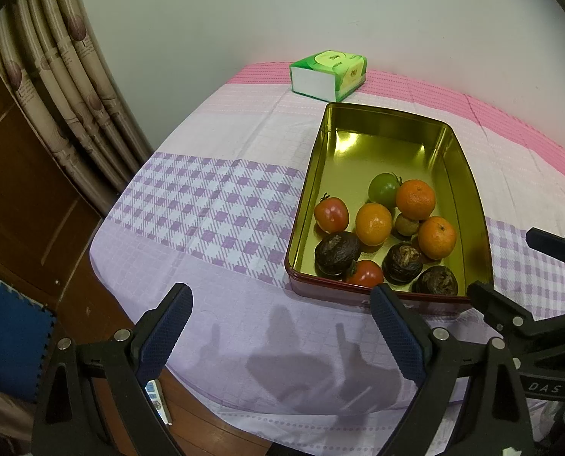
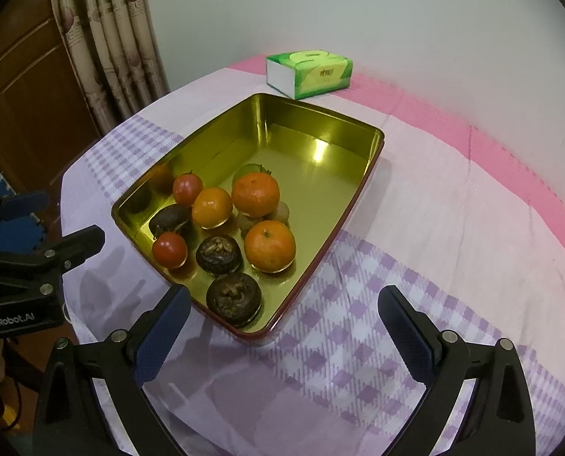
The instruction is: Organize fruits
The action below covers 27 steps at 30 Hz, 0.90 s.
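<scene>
1. A gold-lined rectangular metal tin with a dark red outer rim (image 1: pixel 373 205) is seen right of centre in the left wrist view and at centre in the right wrist view (image 2: pixel 313 190), resting on a counter covered by a lilac, white and pink checked cloth (image 1: pixel 214 205).
2. All the fruit is gathered in the near half of the tin; the far half is bare.
3. Three round orange mandarins (image 1: pixel 415 198) are grouped together, with a green tomato (image 1: pixel 383 188) just behind them and a small tan-brown fruit (image 1: pixel 406 224) between them.
4. Two red tomatoes (image 1: pixel 332 213) are seen on the left side of the group.
5. Three dark brown wrinkled round fruits (image 2: pixel 234 297) are placed nearest the tin's front wall.
6. A green and white tissue pack (image 1: pixel 328 74) is seen beyond the tin, near the upper centre of both views.
7. The left tool (image 1: pixel 282 313) is held with its fingers spread apart and empty, above the cloth at lower centre.
8. The right tool (image 2: pixel 284 313) is likewise spread wide and empty, over the tin's near corner.
</scene>
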Each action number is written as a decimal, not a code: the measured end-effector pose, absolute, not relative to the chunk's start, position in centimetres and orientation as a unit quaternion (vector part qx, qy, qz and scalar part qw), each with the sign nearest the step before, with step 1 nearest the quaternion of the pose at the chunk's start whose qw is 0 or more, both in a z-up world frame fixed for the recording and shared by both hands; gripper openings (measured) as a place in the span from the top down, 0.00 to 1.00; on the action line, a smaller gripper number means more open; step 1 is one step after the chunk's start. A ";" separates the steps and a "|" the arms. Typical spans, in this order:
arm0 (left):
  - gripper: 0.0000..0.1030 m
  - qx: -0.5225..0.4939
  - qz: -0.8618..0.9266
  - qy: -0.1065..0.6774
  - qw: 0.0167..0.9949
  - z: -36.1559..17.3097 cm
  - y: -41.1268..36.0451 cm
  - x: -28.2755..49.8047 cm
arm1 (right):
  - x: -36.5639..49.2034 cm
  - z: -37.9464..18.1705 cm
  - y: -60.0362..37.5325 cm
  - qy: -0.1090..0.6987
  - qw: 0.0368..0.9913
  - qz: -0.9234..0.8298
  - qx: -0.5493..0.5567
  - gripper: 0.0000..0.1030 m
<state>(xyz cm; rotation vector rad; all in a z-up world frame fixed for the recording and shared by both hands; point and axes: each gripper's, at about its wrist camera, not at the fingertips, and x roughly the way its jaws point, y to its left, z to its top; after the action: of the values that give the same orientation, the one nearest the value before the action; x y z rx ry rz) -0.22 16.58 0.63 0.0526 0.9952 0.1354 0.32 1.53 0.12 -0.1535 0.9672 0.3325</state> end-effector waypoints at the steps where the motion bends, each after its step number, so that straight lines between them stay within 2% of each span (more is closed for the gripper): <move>1: 0.10 0.025 0.065 0.477 0.876 0.6 16.6 -0.2 | 0.3 0.0 1.5 0.463 0.869 0.159 -0.074 0.04; 27: 0.10 0.031 0.067 0.474 0.877 0.5 16.7 -0.3 | 0.2 -0.8 1.8 0.471 0.864 0.163 -0.070 0.04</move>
<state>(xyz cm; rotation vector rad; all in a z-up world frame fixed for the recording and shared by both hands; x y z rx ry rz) -0.31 16.66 0.52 0.0652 0.9897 0.1398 0.21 1.79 -0.78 -0.1467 0.9864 0.3417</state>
